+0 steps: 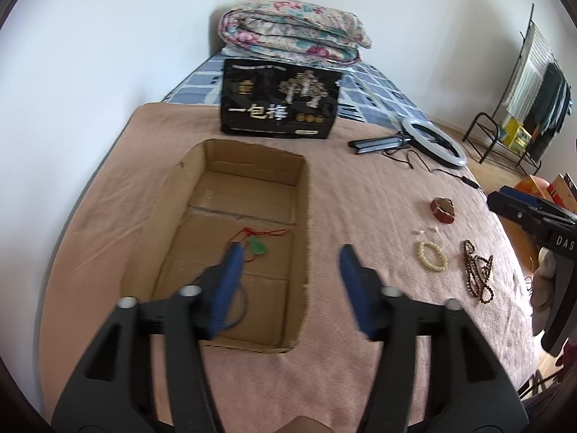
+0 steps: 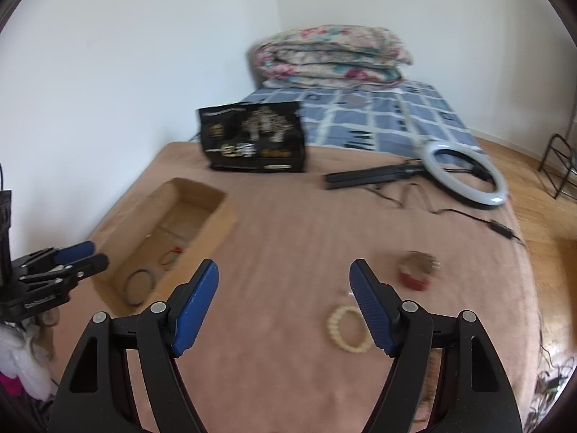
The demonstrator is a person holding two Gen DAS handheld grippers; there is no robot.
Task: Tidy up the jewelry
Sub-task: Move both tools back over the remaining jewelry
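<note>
An open cardboard box (image 1: 302, 216) (image 2: 220, 213) lies on the pink blanket. On its floor are a green pendant on a red cord (image 1: 258, 247) and a dark round cord loop (image 2: 139, 286). My left gripper (image 1: 288, 255) hangs open over the box's near right corner with nothing between its fingers; in the right wrist view it (image 2: 95, 254) is at the left. A cream bead bracelet (image 1: 432, 256) (image 2: 348, 330), a red band (image 1: 443, 209) (image 2: 416, 270), small earrings (image 1: 425, 231) and a dark bead necklace (image 1: 478, 270) lie on the blanket to the right. My right gripper (image 2: 284, 267) is open and empty above the blanket, left of the bracelet.
A black printed bag (image 1: 281, 101) stands behind the box. A ring light (image 1: 432, 140) on a folded stand, with its cable, lies at the back right. A folded floral quilt (image 1: 292, 29) sits by the wall. A metal rack (image 1: 505, 133) stands on the wood floor beyond the bed's right edge.
</note>
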